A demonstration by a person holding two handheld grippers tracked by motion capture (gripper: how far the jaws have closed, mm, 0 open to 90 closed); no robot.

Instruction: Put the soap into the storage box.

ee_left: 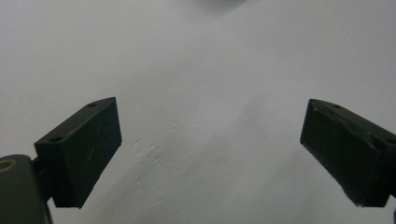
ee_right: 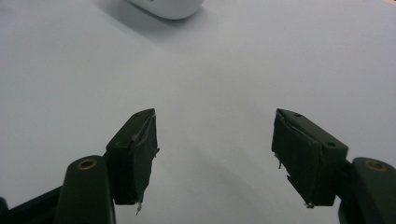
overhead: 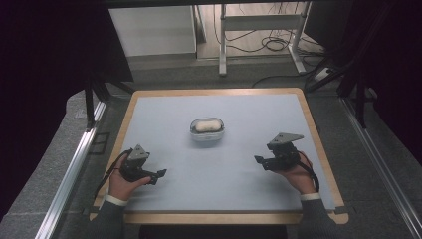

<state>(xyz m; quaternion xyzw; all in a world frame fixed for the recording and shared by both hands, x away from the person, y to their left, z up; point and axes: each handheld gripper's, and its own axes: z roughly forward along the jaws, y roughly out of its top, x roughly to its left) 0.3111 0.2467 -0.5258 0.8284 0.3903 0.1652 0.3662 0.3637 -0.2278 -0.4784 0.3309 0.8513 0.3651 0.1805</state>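
A small rounded container (overhead: pixel 207 131) with a pale oval lump inside sits near the middle of the light blue mat (overhead: pixel 214 169). My left gripper (overhead: pixel 160 176) rests low at the front left of the mat, held in a hand, open and empty; its jaws stand wide apart over bare mat (ee_left: pixel 210 154). My right gripper (overhead: pixel 259 161) is at the front right, also open and empty, jaws apart (ee_right: pixel 215 154). The container's white underside (ee_right: pixel 168 7) peeks in at the top of the right gripper view. Both grippers lie well short of the container.
The mat lies on a wooden table (overhead: pixel 219 217) with a raised light-wood border. Beyond the far edge stand a metal desk frame (overhead: pixel 259 30) and loose cables (overhead: pixel 273 45) on the floor. Aluminium rails (overhead: pixel 69 169) run along both sides of the table.
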